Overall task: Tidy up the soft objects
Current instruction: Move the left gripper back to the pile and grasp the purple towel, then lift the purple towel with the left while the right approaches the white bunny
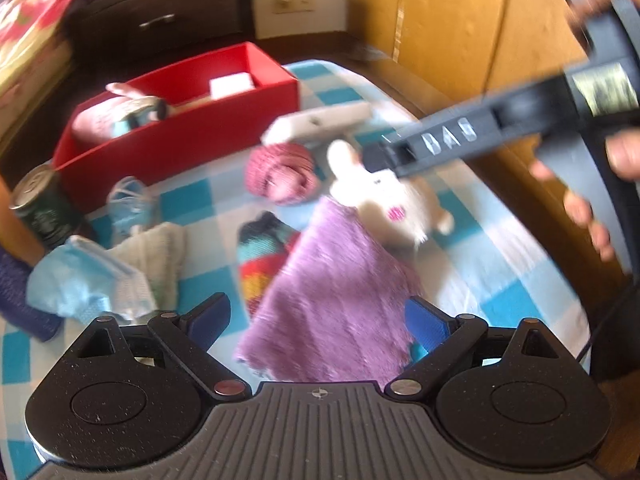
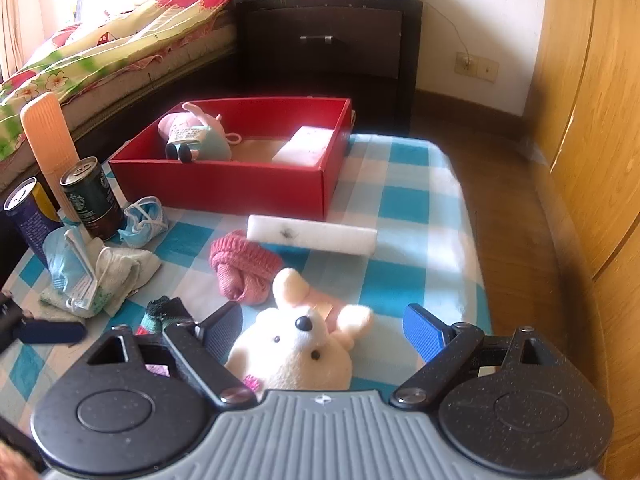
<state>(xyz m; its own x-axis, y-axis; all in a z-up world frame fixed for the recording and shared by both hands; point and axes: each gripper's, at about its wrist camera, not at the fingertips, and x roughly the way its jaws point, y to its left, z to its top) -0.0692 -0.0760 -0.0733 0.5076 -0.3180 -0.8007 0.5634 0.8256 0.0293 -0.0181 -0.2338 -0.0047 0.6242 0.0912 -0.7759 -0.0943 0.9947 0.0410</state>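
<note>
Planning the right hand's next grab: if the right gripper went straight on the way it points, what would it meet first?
Most likely the white plush bunny, lying between the open right gripper fingers; depth is hard to judge.

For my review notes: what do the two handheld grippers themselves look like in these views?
Both look alike. The left gripper and right gripper each have blue ribbed pads on black linkage arms with silver pivot screws, two round black discs, and a grey ridged centre plate bearing a small compass-like mark. In the left wrist view, the right gripper's dark body shows raised pale lettering, too blurred to read.
</note>
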